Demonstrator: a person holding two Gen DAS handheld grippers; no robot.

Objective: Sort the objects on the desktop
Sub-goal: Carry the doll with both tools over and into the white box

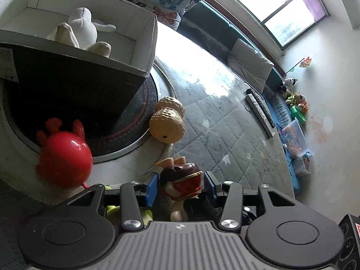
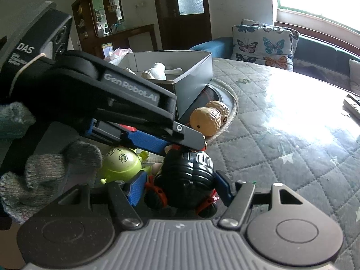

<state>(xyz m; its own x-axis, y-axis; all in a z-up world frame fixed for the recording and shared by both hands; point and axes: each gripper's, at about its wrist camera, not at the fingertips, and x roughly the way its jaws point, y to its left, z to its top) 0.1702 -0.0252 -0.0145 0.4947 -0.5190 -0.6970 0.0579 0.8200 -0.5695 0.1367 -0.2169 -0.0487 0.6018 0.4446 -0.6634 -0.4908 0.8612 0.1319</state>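
My left gripper (image 1: 180,184) is shut on a small brown and red figure toy (image 1: 182,180); it also shows in the right wrist view (image 2: 184,142), just above the right gripper. My right gripper (image 2: 180,187) is shut on a black ribbed toy with red straps (image 2: 185,175). A white plush (image 1: 83,31) lies in an open cardboard box (image 1: 144,51) at upper left. A tan peanut toy (image 1: 167,121) and a red round toy (image 1: 64,157) rest by the box. A green droid toy (image 2: 121,162) sits left of the right gripper.
The box (image 2: 193,78) stands on a round mat (image 1: 135,121) on a quilted cover (image 1: 225,123). Remote controls (image 1: 258,110) lie at the far right. A butterfly cushion (image 2: 263,45) and a sofa are behind. Toys line the wall (image 1: 294,103).
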